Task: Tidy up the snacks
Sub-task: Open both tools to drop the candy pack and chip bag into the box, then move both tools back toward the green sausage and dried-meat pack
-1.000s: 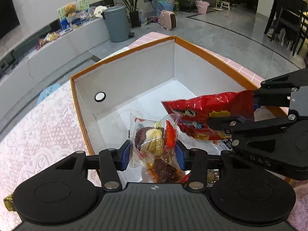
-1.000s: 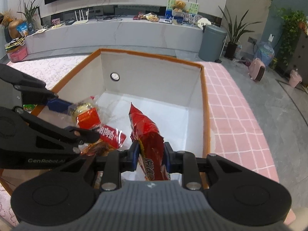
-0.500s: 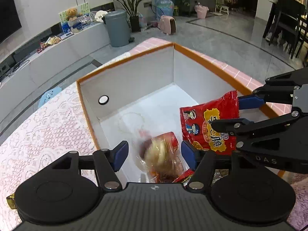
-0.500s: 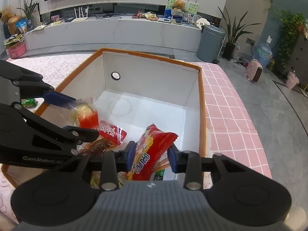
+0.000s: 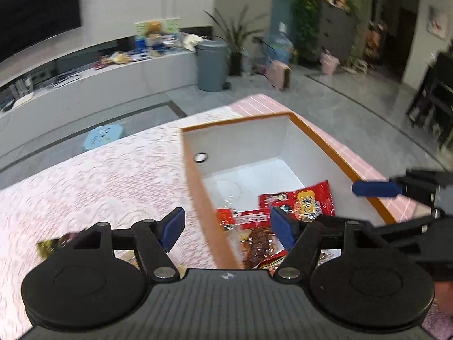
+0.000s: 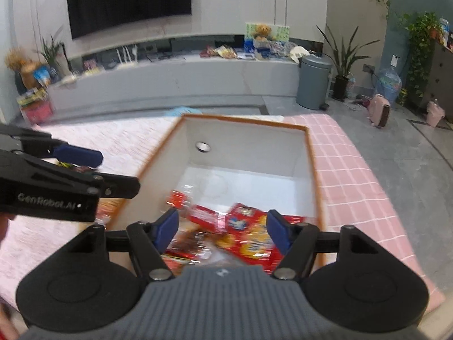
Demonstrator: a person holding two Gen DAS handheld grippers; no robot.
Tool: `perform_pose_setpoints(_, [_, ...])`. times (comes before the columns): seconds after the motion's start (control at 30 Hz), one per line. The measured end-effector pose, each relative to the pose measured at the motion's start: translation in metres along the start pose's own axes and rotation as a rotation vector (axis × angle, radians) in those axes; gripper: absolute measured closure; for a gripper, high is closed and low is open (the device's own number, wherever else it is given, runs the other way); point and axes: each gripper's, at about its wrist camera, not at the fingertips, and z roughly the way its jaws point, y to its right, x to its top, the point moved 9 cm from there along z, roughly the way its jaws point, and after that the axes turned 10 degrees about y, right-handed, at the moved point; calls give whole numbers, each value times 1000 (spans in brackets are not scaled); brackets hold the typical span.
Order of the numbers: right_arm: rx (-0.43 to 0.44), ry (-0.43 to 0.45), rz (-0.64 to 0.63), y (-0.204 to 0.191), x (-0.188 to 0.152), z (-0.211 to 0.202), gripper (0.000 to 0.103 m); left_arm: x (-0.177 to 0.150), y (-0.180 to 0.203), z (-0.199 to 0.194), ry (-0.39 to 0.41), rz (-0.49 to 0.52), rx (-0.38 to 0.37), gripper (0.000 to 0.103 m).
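- My left gripper (image 5: 226, 228) has its jaws spread wide with nothing pressed between the blue pads; they have just been opening, and the snacks seen through the gap lie loose on the box floor below.
- My right gripper (image 6: 222, 229) stands likewise, jaws apart after just opening, the red chip bag (image 6: 252, 235) lying flat beneath it and gripped by neither pad.
- The orange-rimmed box (image 5: 365, 180) holds the snacks heaped at its near end: the chip bag (image 5: 303, 202), a red-labelled packet (image 5: 250, 217) and a brown dried-meat packet (image 5: 259, 245). The far end is bare white floor.
- I judge the step in hand to be clearing both grippers out of the box after a drop. To do it well I would lift straight up before swinging sideways, so no pad snags a wrapper or the box wall.
- A small yellow-green wrapper (image 5: 46, 248) sits on the lace tablecloth (image 5: 99, 187) left of the box, blurred; I judge it a likely next pick for the left gripper.
- I would place later items toward the bare far end.
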Motion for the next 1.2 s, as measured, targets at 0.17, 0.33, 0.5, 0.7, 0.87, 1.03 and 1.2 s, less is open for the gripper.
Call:
perform_pose_setpoints(0.17, [77, 68, 40, -43, 2, -19, 36, -1, -29, -29, 31, -60, 61, 22])
perform_pose_setpoints(0.33, [155, 143, 41, -92, 5, -32, 34, -12, -57, -57, 59, -127, 120, 22])
perform_pose_setpoints(0.5, [210, 173, 7, -134, 3, -30, 24, -24, -87, -71, 83, -186, 156, 22])
perform_pose_setpoints(0.7, [227, 141, -48, -171, -4, -12, 18, -48, -124, -72, 69, -265, 176, 22])
perform_pose_setpoints(0.87, [200, 101, -85, -192, -15, 11, 18, -74, -147, -71, 47, -308, 183, 22])
perform_pose_setpoints(1.03, [175, 56, -136, -204, -32, 37, 18, -101, -170, -66, 23, -372, 187, 22])
perform_pose_setpoints(1.2, [166, 3, -151, -204, -52, 58, 18, -126, -185, -56, -12, -421, 183, 22])
